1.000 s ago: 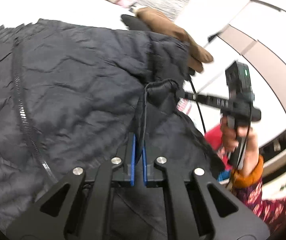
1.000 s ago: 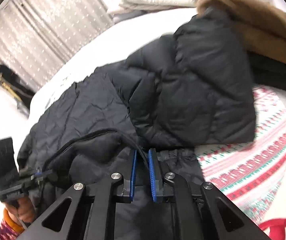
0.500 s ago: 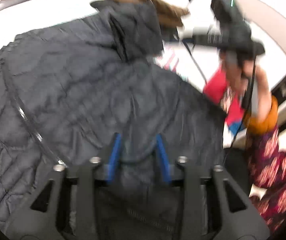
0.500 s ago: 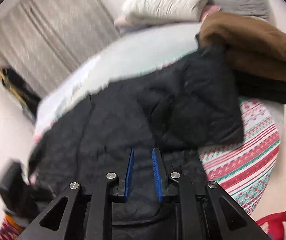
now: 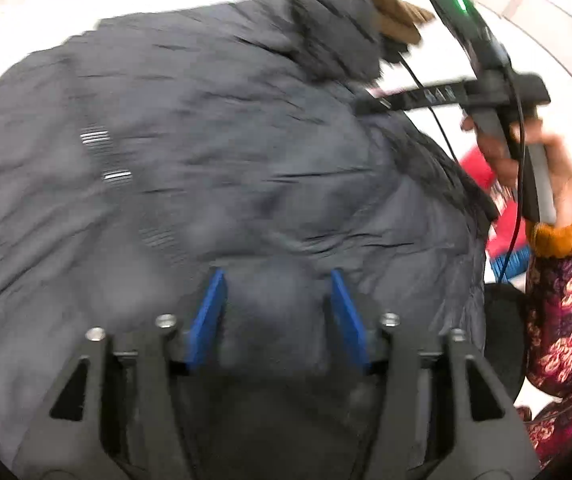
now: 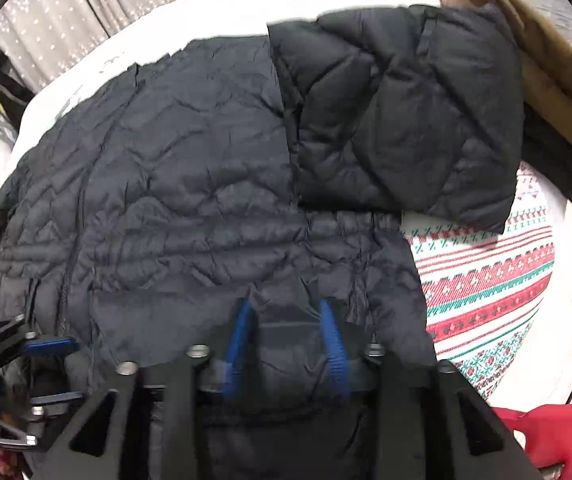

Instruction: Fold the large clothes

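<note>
A large black quilted puffer jacket [image 6: 190, 184] lies spread on a white bed, with one part folded over at the far right [image 6: 406, 112]. In the left wrist view the jacket [image 5: 206, 140] fills the frame, blurred. My left gripper [image 5: 276, 284] is open just above the near fabric, holding nothing. My right gripper [image 6: 286, 312] is open over the jacket's near edge, holding nothing. The right gripper also shows in the left wrist view [image 5: 370, 106], at the jacket's right side. The left gripper shows at the lower left of the right wrist view [image 6: 46, 364].
A brown garment [image 6: 546, 52] and a dark one [image 6: 558, 160] are stacked at the far right on the bed [image 6: 246, 4]. A red, green and white patterned cloth [image 6: 486, 280] lies right of the jacket. Curtains [image 6: 66, 12] hang behind. A red object [image 6: 546, 432] sits at lower right.
Both grippers were shut on jacket fabric a second ago and have opened, letting it drop. The jacket now lies flatter, and both grippers have drawn back.
</note>
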Demonstrator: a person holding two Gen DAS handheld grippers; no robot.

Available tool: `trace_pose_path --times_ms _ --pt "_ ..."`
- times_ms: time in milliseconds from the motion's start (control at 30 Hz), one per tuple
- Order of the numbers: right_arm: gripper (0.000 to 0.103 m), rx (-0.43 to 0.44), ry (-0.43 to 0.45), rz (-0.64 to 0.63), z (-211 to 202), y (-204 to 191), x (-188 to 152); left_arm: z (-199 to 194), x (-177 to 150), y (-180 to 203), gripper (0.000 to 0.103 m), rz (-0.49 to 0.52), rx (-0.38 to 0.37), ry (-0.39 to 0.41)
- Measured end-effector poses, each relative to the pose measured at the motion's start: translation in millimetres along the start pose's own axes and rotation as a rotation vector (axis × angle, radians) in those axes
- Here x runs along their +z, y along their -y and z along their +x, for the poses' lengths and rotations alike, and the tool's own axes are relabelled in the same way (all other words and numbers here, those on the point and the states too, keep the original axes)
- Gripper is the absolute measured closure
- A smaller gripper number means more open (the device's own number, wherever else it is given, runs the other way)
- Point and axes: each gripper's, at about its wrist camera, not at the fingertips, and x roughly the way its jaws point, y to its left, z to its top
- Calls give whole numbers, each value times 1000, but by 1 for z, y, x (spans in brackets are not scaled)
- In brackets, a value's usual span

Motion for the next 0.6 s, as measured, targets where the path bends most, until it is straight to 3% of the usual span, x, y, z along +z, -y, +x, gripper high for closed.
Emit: trace_pose_path --times_ms 100,300,467,533,600 --pt "46 13 46 23 -11 -10 4 -53 -25 -55 28 -182 83 120" --pt "42 128 95 31 -15 -45 12 -143 -97 -186 26 -660 215 325" --pt "42 156 113 5 -11 -70 15 -174 -163 -273 26 -1006 237 468" --pt "42 165 116 -7 -10 -74 14 -171 -191 -306 26 -1146 213 486" --pt "42 160 126 -9 -13 -73 13 -171 -204 -322 27 -1204 146 584"
